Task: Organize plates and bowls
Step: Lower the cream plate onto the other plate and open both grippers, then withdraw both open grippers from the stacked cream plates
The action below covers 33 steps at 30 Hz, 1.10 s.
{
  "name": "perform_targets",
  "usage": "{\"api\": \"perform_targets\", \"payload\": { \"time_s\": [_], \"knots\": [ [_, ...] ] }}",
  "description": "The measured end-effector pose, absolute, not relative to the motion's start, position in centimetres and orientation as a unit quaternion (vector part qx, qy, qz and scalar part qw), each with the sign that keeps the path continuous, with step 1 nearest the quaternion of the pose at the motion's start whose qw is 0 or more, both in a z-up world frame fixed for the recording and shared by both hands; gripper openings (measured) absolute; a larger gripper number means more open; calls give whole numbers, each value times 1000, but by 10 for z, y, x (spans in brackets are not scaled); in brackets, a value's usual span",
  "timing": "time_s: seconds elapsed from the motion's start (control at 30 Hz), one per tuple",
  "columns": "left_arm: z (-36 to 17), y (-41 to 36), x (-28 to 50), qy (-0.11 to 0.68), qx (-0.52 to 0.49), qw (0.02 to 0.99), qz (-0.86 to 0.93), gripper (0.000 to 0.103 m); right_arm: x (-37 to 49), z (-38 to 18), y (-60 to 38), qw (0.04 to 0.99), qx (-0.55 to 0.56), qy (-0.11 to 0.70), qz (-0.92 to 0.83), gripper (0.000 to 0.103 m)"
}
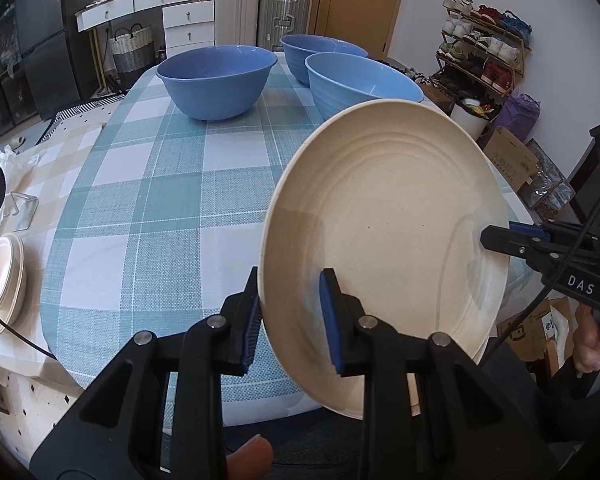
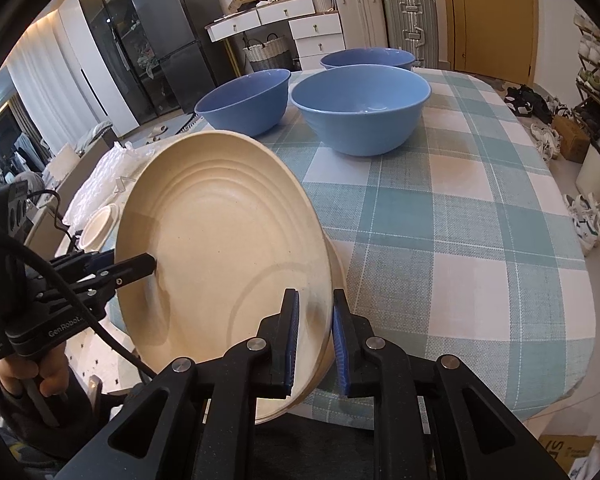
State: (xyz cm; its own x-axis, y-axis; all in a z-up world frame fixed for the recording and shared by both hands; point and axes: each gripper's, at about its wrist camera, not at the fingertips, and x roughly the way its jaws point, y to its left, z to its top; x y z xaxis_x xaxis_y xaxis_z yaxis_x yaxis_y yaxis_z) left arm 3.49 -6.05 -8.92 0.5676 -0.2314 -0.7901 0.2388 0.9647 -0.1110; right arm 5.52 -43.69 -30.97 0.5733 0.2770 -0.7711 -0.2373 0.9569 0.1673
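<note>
At the near edge of the checked table (image 1: 148, 200), I am holding a cream plate (image 1: 384, 216) tilted up on edge between 2 grippers. My left gripper (image 1: 290, 316) is pinching the plate's near rim, 1 blue pad behind the rim and 1 on the plate's face. My right gripper (image 2: 314, 336) is clamping the opposite rim, jaws nearly together with only the plate's thin wall between them; in the left wrist view its black fingers reach in from the right side. A second cream rim is peeking out just behind the held plate, so I may be carrying 2 nested ones; I cannot tell for sure.

Beyond the plate, 3 blue bowls (image 2: 360, 108) are standing on the far half of the table, well apart from my grip. A small stack of cream plates (image 1: 4, 276) is sitting off to the left, beside the table's edge.

I am judging the plate light and stiff, smooth enough to slip, and likely to chip if dropped. The rim is the only workable hold, gripped on opposite sides as now.
</note>
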Motion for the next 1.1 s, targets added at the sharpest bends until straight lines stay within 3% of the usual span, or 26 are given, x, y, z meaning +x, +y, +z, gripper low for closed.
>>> {"api": "perform_targets", "payload": {
  "time_s": [0.2, 0.37, 0.4, 0.5, 0.6, 0.67, 0.73, 0.77, 0.83, 1.0, 1.1],
  "knots": [
    [-95, -56, 38, 449, 2, 885, -125, 23, 58, -315, -436, 885, 18, 443, 140, 17],
    [-99, -54, 40, 451, 2, 884, -122, 23, 61, -319, -440, 885, 15, 447, 129, 26],
    [-99, -53, 40, 452, 3, 884, -119, 24, 61, -319, -441, 885, 18, 447, 130, 28],
    [-97, -51, 39, 449, 2, 886, -117, 29, 61, -317, -442, 886, 21, 444, 133, 47],
    [-95, -50, 37, 446, -1, 887, -116, 39, 60, -315, -441, 887, 22, 441, 136, 50],
    [-93, -49, 35, 444, -3, 889, -116, 50, 60, -316, -441, 887, 22, 441, 135, 53],
    [-91, -48, 34, 442, -11, 889, -121, 54, 61, -316, -442, 887, 26, 441, 136, 59],
    [-90, -47, 34, 442, -12, 889, -122, 65, 61, -316, -442, 887, 28, 440, 137, 61],
    [-88, -47, 33, 435, -16, 892, -124, 77, 60, -314, -442, 889, 30, 435, 143, 71],
    [-84, -47, 31, 428, -19, 894, -131, 81, 56, -308, -439, 892, 28, 423, 157, 83],
    [-83, -47, 31, 428, -20, 894, -131, 92, 56, -308, -438, 892, 26, 422, 160, 86]
  ]
}}
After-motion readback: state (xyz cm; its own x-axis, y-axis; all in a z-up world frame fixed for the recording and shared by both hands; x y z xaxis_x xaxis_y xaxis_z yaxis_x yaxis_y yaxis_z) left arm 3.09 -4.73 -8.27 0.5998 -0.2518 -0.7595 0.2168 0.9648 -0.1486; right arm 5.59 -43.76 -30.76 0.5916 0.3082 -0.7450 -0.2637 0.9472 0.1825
